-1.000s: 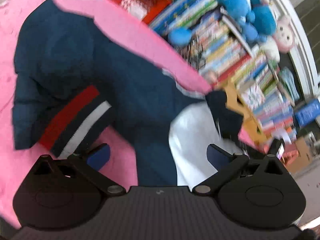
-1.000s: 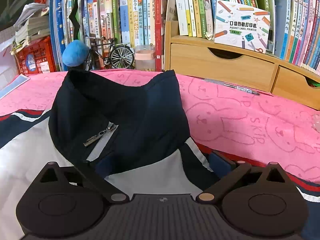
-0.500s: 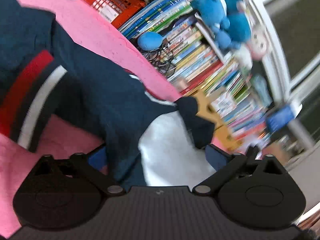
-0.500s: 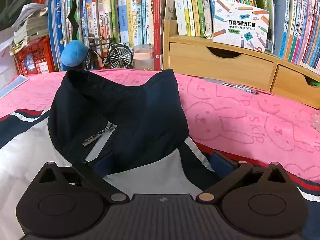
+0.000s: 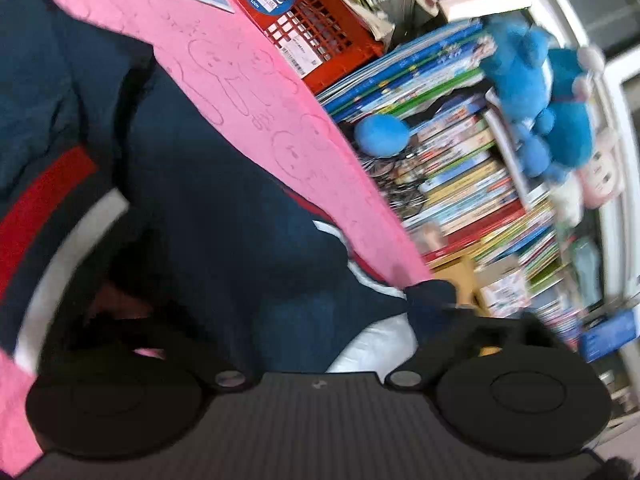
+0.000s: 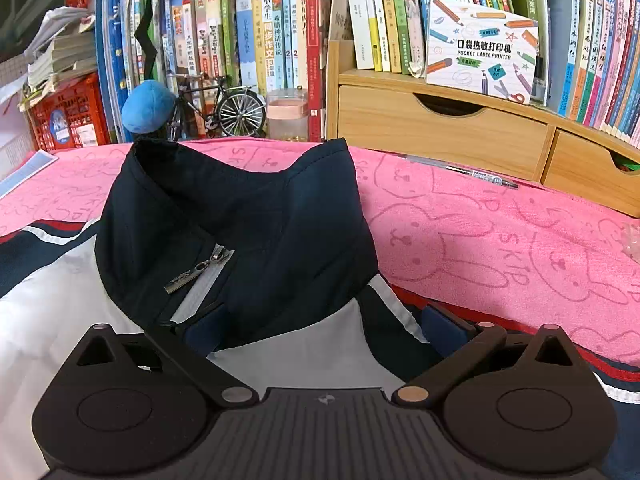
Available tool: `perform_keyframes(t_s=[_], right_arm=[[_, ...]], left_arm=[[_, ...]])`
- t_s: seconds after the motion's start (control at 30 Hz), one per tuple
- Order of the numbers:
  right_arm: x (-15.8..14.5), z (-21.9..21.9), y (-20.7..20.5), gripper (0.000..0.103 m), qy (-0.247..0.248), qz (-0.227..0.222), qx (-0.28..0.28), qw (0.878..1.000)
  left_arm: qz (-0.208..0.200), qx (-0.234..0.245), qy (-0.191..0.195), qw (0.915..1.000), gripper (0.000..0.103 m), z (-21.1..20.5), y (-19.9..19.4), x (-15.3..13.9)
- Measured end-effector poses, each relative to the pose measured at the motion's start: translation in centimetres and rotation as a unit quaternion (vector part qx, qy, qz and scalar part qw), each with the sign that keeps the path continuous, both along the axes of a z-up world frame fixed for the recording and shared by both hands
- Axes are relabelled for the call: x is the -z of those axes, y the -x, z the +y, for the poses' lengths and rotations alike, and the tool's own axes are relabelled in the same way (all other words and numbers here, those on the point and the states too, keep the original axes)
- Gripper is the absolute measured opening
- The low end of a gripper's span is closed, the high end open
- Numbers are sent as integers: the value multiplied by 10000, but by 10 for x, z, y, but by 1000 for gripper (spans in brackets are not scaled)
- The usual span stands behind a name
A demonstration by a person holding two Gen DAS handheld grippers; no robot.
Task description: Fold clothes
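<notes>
So far the jacket (image 6: 248, 240) lies unfolded on the pink cloth (image 6: 500, 240); the left gripper (image 5: 316, 344) is closing on navy fabric, while the right gripper (image 6: 320, 332) rests spread wide over the collar (image 6: 224, 184).

Beyond right tongs: pink bunny towel (image 6: 500, 240), pen (image 6: 480, 174), model bicycle (image 6: 224, 106), wooden drawers (image 6: 440, 128), books (image 6: 280, 40); red crate (image 5: 320, 28) past left tongs.

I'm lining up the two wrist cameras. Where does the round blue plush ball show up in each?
Left wrist view: blue plush ball, right of centre, upper half, against the tilted stacked books.
Right wrist view: blue plush ball, upper left, beside the model bicycle.
Shared landmark: the red crate at the pink blanket's edge.
</notes>
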State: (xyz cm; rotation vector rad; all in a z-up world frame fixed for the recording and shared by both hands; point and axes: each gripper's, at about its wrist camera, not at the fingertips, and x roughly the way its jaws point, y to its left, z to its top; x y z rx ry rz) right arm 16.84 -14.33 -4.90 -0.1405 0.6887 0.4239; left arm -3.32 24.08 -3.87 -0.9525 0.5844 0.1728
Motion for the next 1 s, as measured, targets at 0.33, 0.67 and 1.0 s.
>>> perform_keyframes(t_s=[0.33, 0.67, 1.0], right_arm=[[-40, -12, 25, 14, -590, -509, 254, 9966], [-139, -12, 1, 30, -431, -1160, 47, 9923], [-9, 12, -41, 103, 168, 380, -256, 9988]], left_arm=[[-519, -262, -1862, 9808, 5, -12, 12, -51], [-536, -346, -3108, 9483, 4, 14, -50, -99], [949, -17, -2973, 9500, 10, 44, -58, 5]])
